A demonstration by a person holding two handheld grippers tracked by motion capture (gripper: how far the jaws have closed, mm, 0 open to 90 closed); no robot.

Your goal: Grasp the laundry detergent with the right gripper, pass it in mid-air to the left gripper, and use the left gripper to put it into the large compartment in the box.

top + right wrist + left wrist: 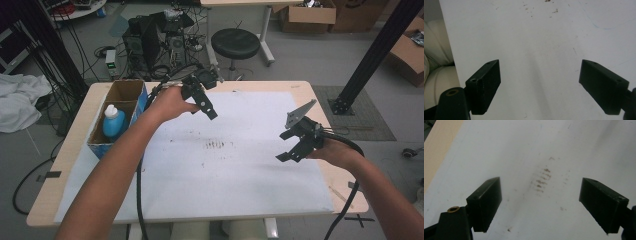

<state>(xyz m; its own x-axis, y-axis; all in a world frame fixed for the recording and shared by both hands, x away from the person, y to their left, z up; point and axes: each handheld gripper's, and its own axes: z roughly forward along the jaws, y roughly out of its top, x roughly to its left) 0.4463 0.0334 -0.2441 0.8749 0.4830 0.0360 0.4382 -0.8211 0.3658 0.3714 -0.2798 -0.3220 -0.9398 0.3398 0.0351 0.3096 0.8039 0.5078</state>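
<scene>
Your two forearms entered from the near edge of the tabletop (75,165), each hand carrying one tool above the white sheet (240,185) that covered most of it. Your left gripper (206,106) hung over the far left part of the sheet, jaws spread wide and holding nothing; its own view looked down on a patch of brown smudges (541,181) on the paper. Your right gripper (289,149) hovered near the right edge, grey plate (298,114) on top, jaws likewise wide apart and empty over bare sheet. A cardboard box (120,100) stood at the far left corner, just beside your left hand (172,102), with a blue bottle (113,122) upright inside its near compartment.
</scene>
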